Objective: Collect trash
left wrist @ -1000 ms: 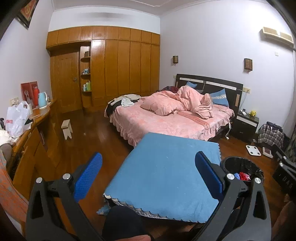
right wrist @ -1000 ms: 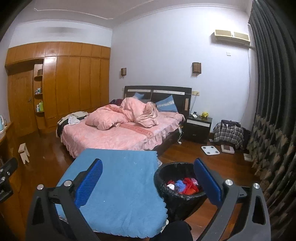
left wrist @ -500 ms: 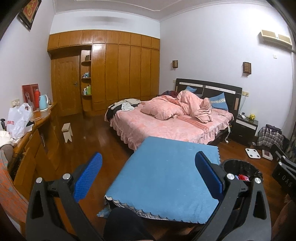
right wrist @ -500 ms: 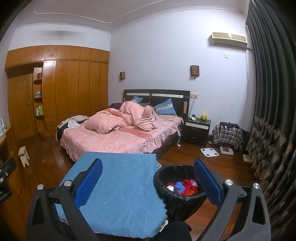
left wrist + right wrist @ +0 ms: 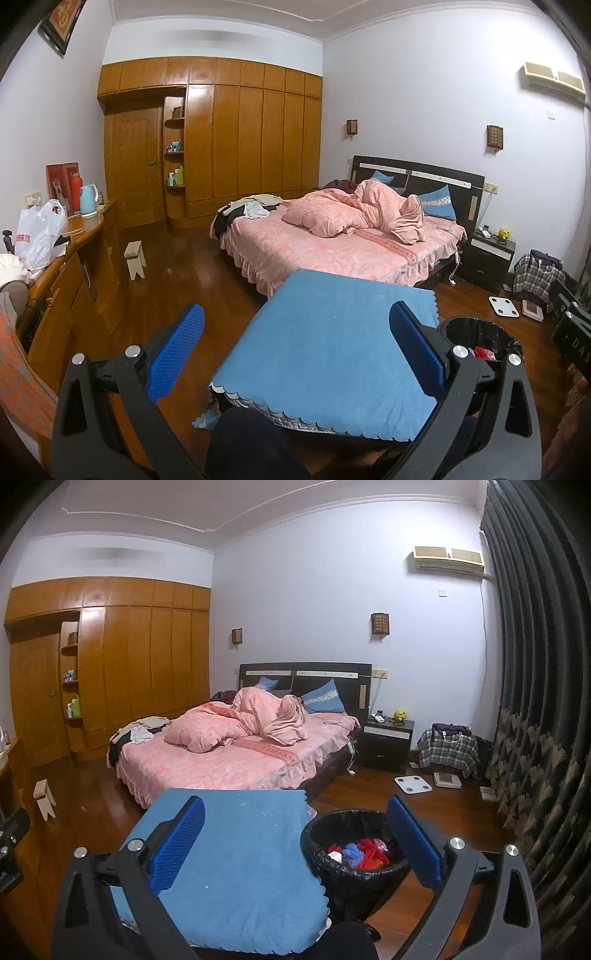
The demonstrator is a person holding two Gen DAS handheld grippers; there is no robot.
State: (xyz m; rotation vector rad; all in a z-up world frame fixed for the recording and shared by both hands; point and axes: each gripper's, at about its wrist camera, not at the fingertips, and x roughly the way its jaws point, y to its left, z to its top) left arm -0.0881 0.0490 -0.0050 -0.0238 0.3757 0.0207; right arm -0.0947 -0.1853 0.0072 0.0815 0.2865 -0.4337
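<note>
A black bin [image 5: 360,853] lined with a black bag stands on the floor right of a table under a blue cloth [image 5: 243,860]. Red, blue and white scraps [image 5: 360,851] lie inside it. In the left wrist view the bin [image 5: 480,338] peeks out behind the right finger. My left gripper [image 5: 295,343] hangs open over the blue cloth [image 5: 328,350], nothing between its blue pads. My right gripper [image 5: 295,830] is open too, held above the cloth's right edge and the bin, empty.
A pink bed [image 5: 332,240] fills the middle of the room. A wooden dresser [image 5: 74,266] with a white plastic bag [image 5: 37,236] and kettle runs along the left. A small stool [image 5: 135,258], a nightstand [image 5: 388,744], a scale [image 5: 413,784], a plaid bag [image 5: 448,749] and dark curtains [image 5: 539,701] stand around.
Both views have tilted upward slightly, so the bed, table and bin sit lower in frame. Both grippers stay open and empty.
</note>
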